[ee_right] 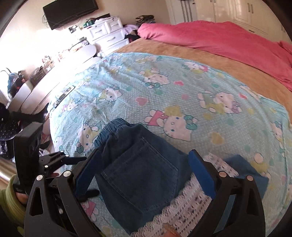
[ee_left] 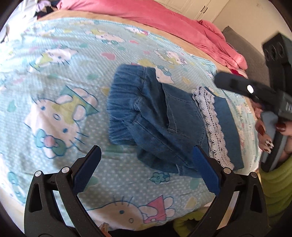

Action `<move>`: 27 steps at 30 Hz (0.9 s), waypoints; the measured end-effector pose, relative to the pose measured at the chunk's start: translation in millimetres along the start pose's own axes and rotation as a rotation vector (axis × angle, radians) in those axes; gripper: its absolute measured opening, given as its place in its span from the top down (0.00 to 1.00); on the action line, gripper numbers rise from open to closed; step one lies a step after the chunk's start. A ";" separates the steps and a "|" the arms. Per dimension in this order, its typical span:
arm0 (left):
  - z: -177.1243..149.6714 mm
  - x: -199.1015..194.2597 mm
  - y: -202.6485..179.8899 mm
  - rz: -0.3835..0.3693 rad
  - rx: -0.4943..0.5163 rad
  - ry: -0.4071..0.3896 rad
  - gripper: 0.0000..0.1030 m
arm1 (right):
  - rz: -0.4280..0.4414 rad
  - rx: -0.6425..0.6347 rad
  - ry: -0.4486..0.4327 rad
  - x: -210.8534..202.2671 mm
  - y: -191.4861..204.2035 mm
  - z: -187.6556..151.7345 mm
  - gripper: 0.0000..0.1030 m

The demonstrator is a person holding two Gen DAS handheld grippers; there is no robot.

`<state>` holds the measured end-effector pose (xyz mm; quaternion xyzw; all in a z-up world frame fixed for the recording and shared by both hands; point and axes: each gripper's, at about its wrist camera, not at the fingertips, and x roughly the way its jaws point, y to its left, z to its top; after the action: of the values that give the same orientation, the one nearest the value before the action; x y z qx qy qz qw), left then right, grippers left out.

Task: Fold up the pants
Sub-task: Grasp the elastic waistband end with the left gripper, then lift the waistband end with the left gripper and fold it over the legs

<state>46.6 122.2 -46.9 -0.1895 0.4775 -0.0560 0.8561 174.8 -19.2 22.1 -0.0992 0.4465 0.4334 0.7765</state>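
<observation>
Small blue denim pants point(ee_left: 164, 116) with a white lace hem point(ee_left: 213, 125) lie folded in a compact bundle on the cartoon-cat sheet point(ee_left: 54, 82). The elastic waistband points to the far left. My left gripper point(ee_left: 146, 164) is open and empty, just above the sheet at the bundle's near edge. My right gripper point(ee_right: 146, 167) is open over the pants point(ee_right: 138, 164), with the back pocket and lace point(ee_right: 184, 207) between its fingers; it holds nothing. The right gripper also shows in the left wrist view point(ee_left: 242, 87) at the right of the bundle.
A pink duvet point(ee_right: 228, 42) is heaped along the bed's far side on a tan blanket point(ee_right: 182, 54). White drawers point(ee_right: 107, 32), a wall TV point(ee_right: 69, 11) and a cluttered desk stand beyond the bed's left edge. White wardrobe doors point(ee_right: 246, 12) are behind.
</observation>
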 end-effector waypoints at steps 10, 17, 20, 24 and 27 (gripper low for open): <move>-0.6 19.6 5.9 -0.138 -0.088 0.019 0.47 | 0.041 -0.058 0.154 70.0 8.2 31.8 0.08; 0.7 24.7 6.2 -0.169 -0.101 0.027 0.48 | 0.120 -0.084 0.223 109.0 20.4 40.9 0.15; 3.5 28.1 6.3 -0.184 -0.116 0.026 0.48 | 0.188 -0.079 0.255 121.0 20.2 38.4 0.50; 7.1 29.1 1.8 -0.195 -0.119 0.014 0.48 | 0.208 -0.068 0.180 99.0 11.9 34.4 0.64; 10.9 25.0 -13.4 -0.233 -0.091 -0.019 0.52 | 0.240 -0.026 0.099 66.3 -1.6 29.8 0.65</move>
<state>70.3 105.9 -56.6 -0.2827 0.4460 -0.1316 0.8389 209.1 34.7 -12.6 -0.0764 0.4872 0.5237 0.6947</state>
